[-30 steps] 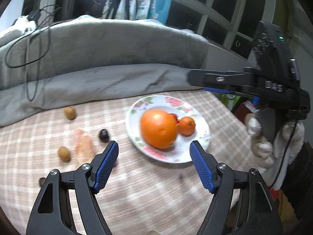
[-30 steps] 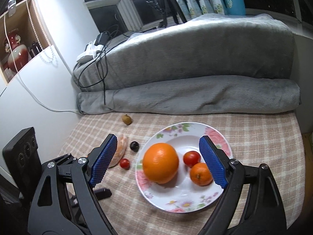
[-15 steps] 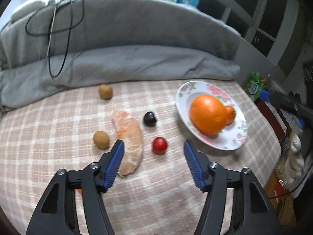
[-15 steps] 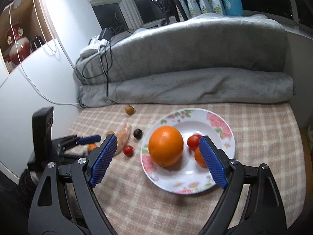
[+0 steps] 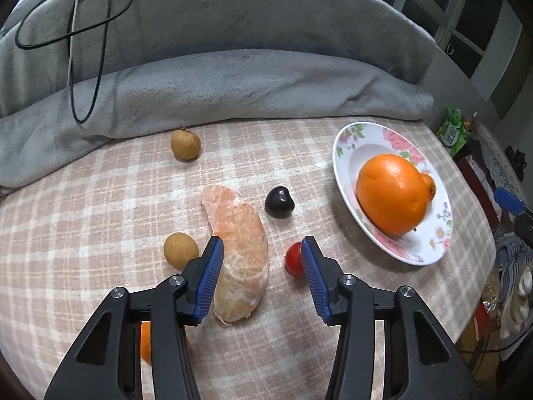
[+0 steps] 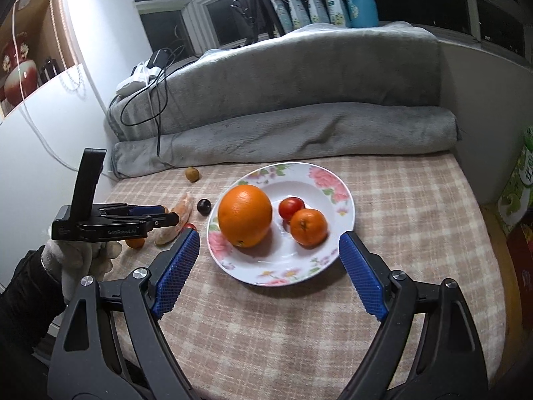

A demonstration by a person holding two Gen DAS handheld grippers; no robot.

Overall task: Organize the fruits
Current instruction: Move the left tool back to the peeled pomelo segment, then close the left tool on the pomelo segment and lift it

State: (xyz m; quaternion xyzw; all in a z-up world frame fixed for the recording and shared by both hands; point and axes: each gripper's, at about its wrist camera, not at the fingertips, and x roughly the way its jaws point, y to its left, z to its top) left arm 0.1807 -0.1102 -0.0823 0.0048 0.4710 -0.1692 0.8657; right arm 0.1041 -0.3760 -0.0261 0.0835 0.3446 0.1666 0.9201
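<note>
A floral plate holds a big orange, a cherry tomato and a small mandarin. On the checked cloth lie a peeled pomelo segment, a dark cherry, a red tomato, two brown longans and a small orange fruit. My left gripper is open, low over the pomelo segment, its jaws either side. My right gripper is open and empty near the plate's front rim.
Rolled grey blankets run along the table's back edge, with black cables over them. The table's edge drops off at right, where a green packet and clutter stand. A white wall and a shelf are at left.
My left gripper swung left from the plate and came down close over the pomelo segment. My right gripper pulled back a little from the plate.
</note>
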